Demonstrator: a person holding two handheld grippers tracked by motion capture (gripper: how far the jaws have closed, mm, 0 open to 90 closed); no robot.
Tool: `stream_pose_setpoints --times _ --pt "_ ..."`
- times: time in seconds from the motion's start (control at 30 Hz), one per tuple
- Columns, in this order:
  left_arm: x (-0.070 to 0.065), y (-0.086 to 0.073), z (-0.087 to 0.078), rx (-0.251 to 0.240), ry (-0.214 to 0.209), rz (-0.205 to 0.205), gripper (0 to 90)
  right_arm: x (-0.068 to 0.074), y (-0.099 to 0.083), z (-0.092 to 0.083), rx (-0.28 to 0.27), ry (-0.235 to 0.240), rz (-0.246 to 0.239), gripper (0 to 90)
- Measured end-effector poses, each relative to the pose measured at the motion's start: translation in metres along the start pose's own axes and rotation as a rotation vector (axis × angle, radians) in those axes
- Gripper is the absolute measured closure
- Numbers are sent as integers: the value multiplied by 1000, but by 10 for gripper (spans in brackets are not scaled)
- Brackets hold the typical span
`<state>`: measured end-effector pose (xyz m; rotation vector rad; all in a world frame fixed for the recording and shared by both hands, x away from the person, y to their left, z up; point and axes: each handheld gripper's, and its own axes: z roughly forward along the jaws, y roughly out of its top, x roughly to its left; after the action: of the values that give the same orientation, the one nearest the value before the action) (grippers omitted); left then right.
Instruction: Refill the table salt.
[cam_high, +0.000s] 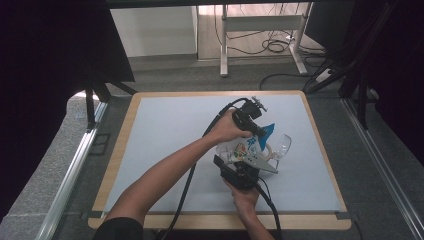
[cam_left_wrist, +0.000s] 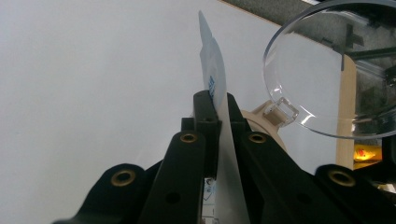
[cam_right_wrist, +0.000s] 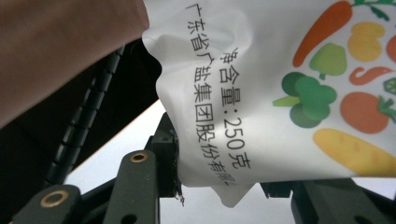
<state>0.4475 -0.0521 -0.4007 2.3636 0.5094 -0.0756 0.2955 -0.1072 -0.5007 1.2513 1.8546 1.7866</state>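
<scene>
The high view looks forward and down from above the near edge of the table (cam_high: 165, 150). The left gripper view sits very close, facing along its jaws past the pouch (cam_left_wrist: 215, 84) edge across the table. The right gripper view looks up at the pouch's printed face from just beneath. All three views share the pouch.

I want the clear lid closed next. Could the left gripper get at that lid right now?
Probably not yet: the left gripper is shut on the pouch's top edge. The clear lid stands close beside it, unobstructed, but it must let go first.
</scene>
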Motion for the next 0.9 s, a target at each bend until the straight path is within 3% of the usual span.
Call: stream_pose_setpoints --times 0.1,0.23,0.9 --pt "-1 2 -1 -2 2 4 897 -1 4 -1 -8 14 40 584" --pt "-3 3 -1 8 5 8 897 -1 7 -2 -12 16 52 595" --pt "-2 3 0 13 -2 10 897 1 9 -3 -23 5 41 602"
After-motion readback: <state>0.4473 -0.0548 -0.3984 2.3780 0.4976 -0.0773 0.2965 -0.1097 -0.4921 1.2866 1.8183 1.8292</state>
